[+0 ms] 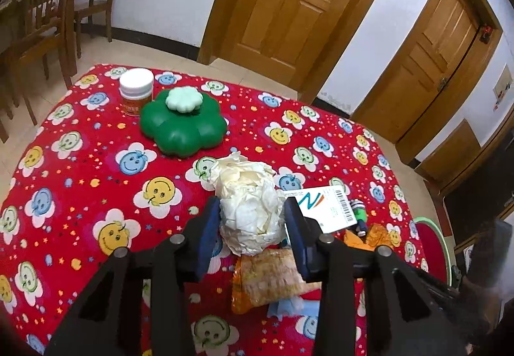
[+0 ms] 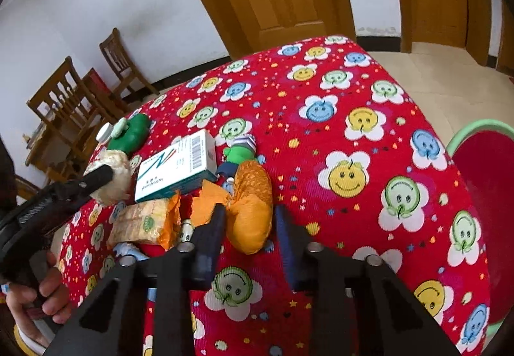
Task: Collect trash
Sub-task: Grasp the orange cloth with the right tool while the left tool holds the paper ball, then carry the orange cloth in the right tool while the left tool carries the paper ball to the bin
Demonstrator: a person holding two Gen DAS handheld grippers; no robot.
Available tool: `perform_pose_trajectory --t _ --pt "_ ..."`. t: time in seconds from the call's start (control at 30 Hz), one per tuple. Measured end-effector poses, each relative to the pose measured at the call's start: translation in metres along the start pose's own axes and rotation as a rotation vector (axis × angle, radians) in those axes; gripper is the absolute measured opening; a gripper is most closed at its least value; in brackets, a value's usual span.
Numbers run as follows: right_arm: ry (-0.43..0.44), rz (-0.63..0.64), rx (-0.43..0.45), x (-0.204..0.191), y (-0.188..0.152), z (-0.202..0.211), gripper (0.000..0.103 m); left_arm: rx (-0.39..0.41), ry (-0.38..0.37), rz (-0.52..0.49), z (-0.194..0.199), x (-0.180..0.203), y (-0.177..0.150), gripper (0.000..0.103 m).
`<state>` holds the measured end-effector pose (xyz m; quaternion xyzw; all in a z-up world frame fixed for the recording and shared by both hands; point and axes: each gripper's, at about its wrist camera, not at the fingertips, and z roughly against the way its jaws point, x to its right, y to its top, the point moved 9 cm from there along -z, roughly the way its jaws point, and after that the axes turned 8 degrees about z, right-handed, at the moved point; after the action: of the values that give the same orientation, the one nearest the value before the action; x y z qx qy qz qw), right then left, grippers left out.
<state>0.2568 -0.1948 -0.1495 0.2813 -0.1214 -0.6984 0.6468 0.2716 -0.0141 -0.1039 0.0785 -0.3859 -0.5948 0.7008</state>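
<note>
Left wrist view, near to far: left gripper (image 1: 252,211) has its two blue pads pressed on either side of one crumpled paper ball (image 1: 249,205), so it is clamped on it. Under and in front of the ball lies one clear snack packet (image 1: 270,279) with orange ends, near the table's near edge. Right of the ball is one white box (image 1: 327,206) with a barcode, then one small green toy (image 1: 359,214) and a bit of one orange bag (image 1: 376,235) toward the right edge. Farther back, toward the far left corner, sit one green flower-shaped container (image 1: 183,128) and one white-lidded jar (image 1: 135,91), touching or nearly so. All rest on one red smiley-flower tablecloth (image 1: 80,169). Beyond are two wooden doors (image 1: 289,9), and chairs (image 1: 48,12) at left, their count unclear.

Right wrist view: right gripper (image 2: 245,221) straddles the near end of the orange bag (image 2: 252,208); the left pad touches its torn flap, the right pad stands just clear of the bag, so the jaws are partly apart and no firm grip can be told. Only this view shows the whole orange bag, the person's hand (image 2: 35,295) on the left tool's handle, and one red stool (image 2: 482,195) with a green rim beside the right edge. Only the left view shows the pads squeezing the paper ball (image 2: 114,176); here it is half hidden behind the black finger.
</note>
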Motion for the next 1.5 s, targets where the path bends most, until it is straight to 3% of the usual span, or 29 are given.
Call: perform_pose_trajectory --t 0.3,0.77,1.17,1.5 --pt "0.009 0.003 0.056 -0.001 -0.002 0.029 0.019 0.028 -0.053 -0.033 0.033 0.025 -0.013 0.041" --pt "-0.030 -0.014 0.190 0.012 -0.008 0.115 0.019 0.038 -0.113 -0.101 0.077 0.073 -0.042 0.041" --pt "-0.130 -0.050 0.286 0.040 -0.017 0.177 0.019 0.078 -0.182 -0.223 0.114 0.134 -0.062 0.041" --pt "-0.201 -0.114 0.327 0.082 -0.028 0.205 0.019 0.029 -0.257 -0.293 0.117 0.193 -0.079 0.041"
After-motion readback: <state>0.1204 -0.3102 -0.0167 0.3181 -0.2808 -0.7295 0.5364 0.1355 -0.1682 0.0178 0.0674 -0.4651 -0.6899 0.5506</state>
